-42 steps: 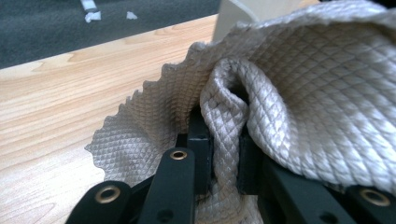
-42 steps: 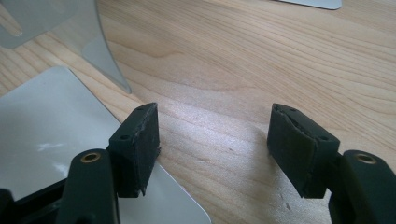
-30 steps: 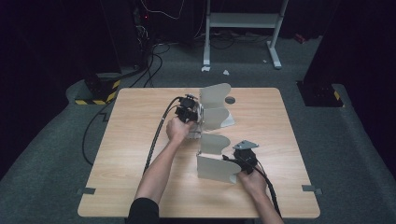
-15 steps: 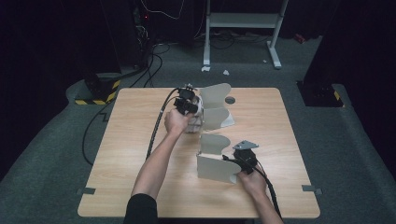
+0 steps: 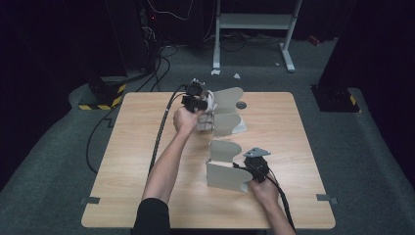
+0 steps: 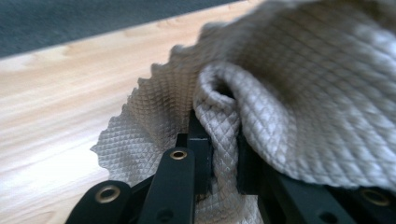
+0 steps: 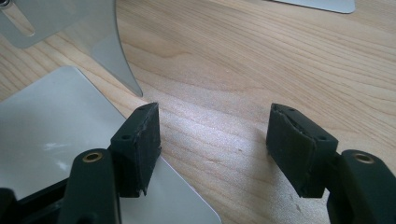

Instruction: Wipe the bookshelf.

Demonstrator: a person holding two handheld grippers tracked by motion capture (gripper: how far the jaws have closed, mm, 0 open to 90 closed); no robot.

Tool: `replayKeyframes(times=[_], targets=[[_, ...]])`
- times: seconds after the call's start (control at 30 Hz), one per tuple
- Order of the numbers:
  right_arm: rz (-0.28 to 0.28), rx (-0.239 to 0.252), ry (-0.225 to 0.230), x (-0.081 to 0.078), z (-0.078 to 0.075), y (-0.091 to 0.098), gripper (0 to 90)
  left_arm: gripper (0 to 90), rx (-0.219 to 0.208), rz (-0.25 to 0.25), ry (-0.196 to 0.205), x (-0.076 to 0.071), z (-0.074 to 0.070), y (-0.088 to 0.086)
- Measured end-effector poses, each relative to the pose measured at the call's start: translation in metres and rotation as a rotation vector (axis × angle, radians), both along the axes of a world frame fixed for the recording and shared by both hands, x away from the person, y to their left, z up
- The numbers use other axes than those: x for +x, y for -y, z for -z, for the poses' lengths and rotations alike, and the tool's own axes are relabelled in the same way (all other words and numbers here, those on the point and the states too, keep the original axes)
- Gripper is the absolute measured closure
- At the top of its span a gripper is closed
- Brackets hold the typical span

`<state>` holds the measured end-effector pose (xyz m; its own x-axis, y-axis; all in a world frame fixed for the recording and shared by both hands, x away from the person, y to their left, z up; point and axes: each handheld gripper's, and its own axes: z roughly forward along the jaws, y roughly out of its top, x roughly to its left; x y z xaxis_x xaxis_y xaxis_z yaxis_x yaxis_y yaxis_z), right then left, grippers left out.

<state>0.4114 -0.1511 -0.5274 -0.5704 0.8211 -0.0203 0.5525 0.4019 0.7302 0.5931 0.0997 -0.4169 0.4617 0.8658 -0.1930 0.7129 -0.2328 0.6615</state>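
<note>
The left gripper [image 6: 217, 154] is clamped on the cloth [image 6: 299, 93] above the far bookend [image 5: 227, 110], the right gripper [image 7: 215, 149] is apart, so lift slowly and hold tight.

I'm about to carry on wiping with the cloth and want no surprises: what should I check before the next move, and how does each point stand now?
1. Grip on the cloth: the left gripper has its jaws pinched on a fold of the quilted cloth. Ok.
2. Cloth clear of the table: most hangs above the wood, but whether its lower edge touches is unclear. Cannot tell.
3. Right gripper free: jaws apart, bare wood between them. Ok.
4. Near metal stand steadied: one pad of the right gripper sits over its base plate; contact unclear. Cannot tell.
5. Far metal stand upright beside the cloth. Ok.
</note>
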Motion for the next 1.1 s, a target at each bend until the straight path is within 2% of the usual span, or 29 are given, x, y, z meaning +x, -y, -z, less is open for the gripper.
replayKeyframes(times=[0.03,0.1,0.13,0.17,0.23,0.27,0.33,0.37,0.4,0.47,0.53,0.67,0.8,0.83,0.9,0.97,1.1], targets=[[0.001,0.001,-0.001,0.0,0.0,0.0,35.2,79.4,0.0,0.01,-0.015,0.001,0.009,0.003],[0.002,-0.001,0.0,0.0,0.0,0.0,35.1,79.4,-0.012,0.021,-0.025,0.003,0.017,0.004],[0.002,0.0,-0.001,-0.001,0.0,0.0,35.1,79.4,-0.027,0.021,-0.037,0.004,0.022,0.004],[0.002,0.0,-0.001,-0.001,0.0,0.0,35.1,79.4,-0.027,0.021,-0.037,0.004,0.022,0.004],[0.005,0.002,0.0,-0.001,0.0,0.0,35.1,79.4,-0.022,0.019,-0.054,0.005,0.032,0.004],[0.004,0.0,0.0,-0.001,0.0,0.0,35.1,79.4,-0.03,0.016,-0.075,0.004,0.042,0.002],[0.003,0.0,0.0,-0.001,0.0,0.0,35.1,79.3,-0.04,0.01,-0.096,0.003,0.052,0.001],[0.003,0.0,0.0,-0.001,0.0,0.0,35.1,79.3,-0.04,0.01,-0.096,0.003,0.052,0.001],[0.004,0.0,0.0,-0.001,0.0,0.0,35.1,79.3,-0.023,0.01,-0.112,0.002,0.061,0.001],[0.006,0.001,-0.001,-0.001,0.0,0.0,35.1,79.3,-0.009,0.017,-0.122,0.001,0.066,0.002],[0.006,0.002,-0.001,-0.001,0.0,0.0,35.1,79.2,-0.015,0.023,-0.139,-0.003,0.075,0.003],[0.007,0.002,-0.001,-0.001,0.0,0.0,35.1,79.1,-0.025,0.037,-0.149,-0.012,0.081,0.007],[0.008,0.003,-0.001,-0.001,0.0,0.0,35.1,79.2,-0.001,0.056,-0.136,-0.02,0.077,0.01],[0.007,0.002,-0.001,-0.001,0.0,0.0,35.1,79.5,0.009,0.06,-0.132,-0.028,0.074,0.011],[0.007,0.003,-0.001,-0.001,0.0,0.001,35.1,79.7,0.012,0.066,-0.123,-0.031,0.072,0.012],[0.007,0.003,-0.001,-0.001,0.0,0.001,35.1,79.9,0.023,0.081,-0.117,-0.041,0.072,0.011],[0.007,0.0,0.001,-0.002,0.0,0.0,35.1,79.9,0.001,0.082,-0.123,-0.049,0.074,0.006]])
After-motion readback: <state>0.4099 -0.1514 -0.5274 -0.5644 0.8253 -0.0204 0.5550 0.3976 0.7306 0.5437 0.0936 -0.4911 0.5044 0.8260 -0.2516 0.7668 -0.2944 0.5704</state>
